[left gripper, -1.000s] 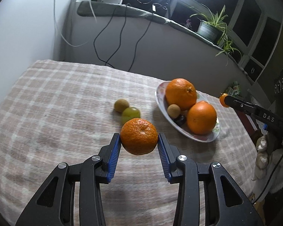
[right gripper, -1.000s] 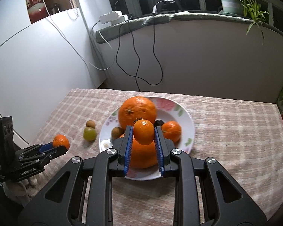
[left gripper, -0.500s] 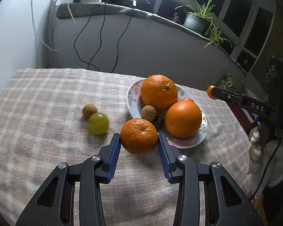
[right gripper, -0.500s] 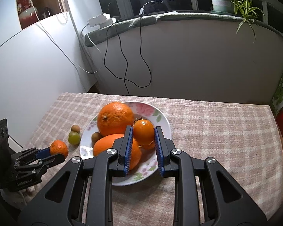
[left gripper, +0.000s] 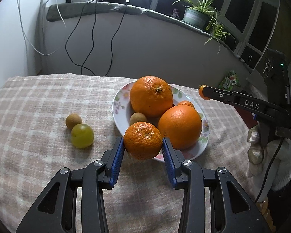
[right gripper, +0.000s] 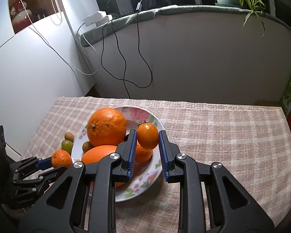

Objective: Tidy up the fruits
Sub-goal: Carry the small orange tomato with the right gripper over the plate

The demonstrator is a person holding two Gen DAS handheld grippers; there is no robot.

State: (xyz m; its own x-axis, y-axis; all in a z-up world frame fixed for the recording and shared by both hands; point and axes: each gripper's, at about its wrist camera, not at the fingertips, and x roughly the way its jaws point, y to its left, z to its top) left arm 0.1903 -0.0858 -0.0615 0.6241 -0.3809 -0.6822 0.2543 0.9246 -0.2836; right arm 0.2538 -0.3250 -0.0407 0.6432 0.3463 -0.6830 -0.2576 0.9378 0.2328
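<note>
Both tools have been carried in over the plate (left gripper: pixel 119 123) since a second ago. Left tool (left gripper: pixel 143 151) is clamped on a mandarin (left gripper: pixel 143 143), held at the plate's near rim, just beside the front orange (left gripper: pixel 180 126). Right tool (right gripper: pixel 147 147) is clamped on a small tomato (right gripper: pixel 147 136), held above the plate's right half (right gripper: pixel 158 124). Two oranges, a small mandarin and a brown fruit are seen on the plate. A green fruit (left gripper: pixel 82 135) and a brown one (left gripper: pixel 73 120) are touching on the checked counter (left gripper: pixel 38 106), left of the plate.
</note>
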